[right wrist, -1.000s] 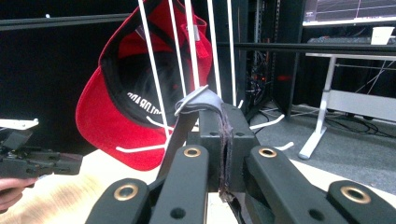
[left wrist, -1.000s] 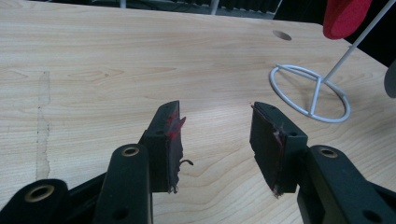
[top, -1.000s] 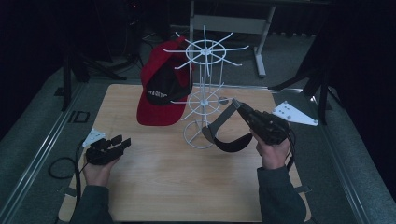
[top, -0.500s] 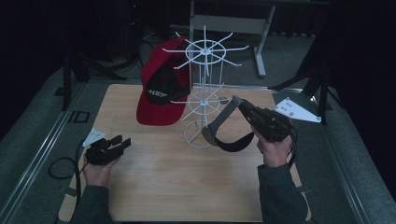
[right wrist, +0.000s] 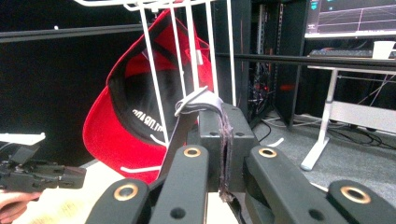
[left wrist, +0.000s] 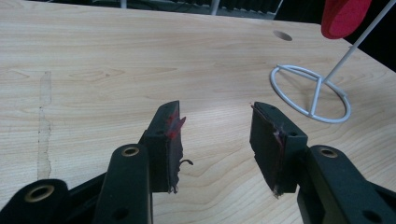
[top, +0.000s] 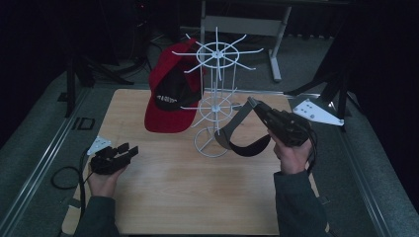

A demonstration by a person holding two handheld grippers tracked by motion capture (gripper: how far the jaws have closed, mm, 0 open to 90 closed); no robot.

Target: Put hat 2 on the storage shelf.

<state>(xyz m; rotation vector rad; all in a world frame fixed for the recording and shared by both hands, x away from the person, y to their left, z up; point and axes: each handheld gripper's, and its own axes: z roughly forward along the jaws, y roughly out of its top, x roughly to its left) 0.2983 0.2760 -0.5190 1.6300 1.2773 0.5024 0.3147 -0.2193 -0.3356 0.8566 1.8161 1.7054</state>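
Note:
A white wire rack point(top: 217, 98) stands in the middle of the wooden table point(top: 163, 197), and a red cap point(top: 170, 94) hangs on its left side. To the rack's right, my right gripper point(top: 251, 102) is shut on the grey strap point(top: 232, 126) of a dark visor point(top: 247, 147), which hangs below it beside the rack's base. In the right gripper view the gripper point(right wrist: 224, 135) pinches that strap point(right wrist: 198, 103) close to the rack's wires point(right wrist: 154, 84), with the red cap point(right wrist: 116, 135) behind them. My left gripper point(top: 129, 149) rests low at the table's left, open and with nothing between its jaws point(left wrist: 217, 140).
The rack's ring base point(left wrist: 310, 93) lies to the right ahead of the left gripper, near a small hole point(left wrist: 282, 35) in the tabletop. Metal rails run along both sides of the table point(top: 44, 163). A desk frame point(top: 276, 44) stands beyond the far edge.

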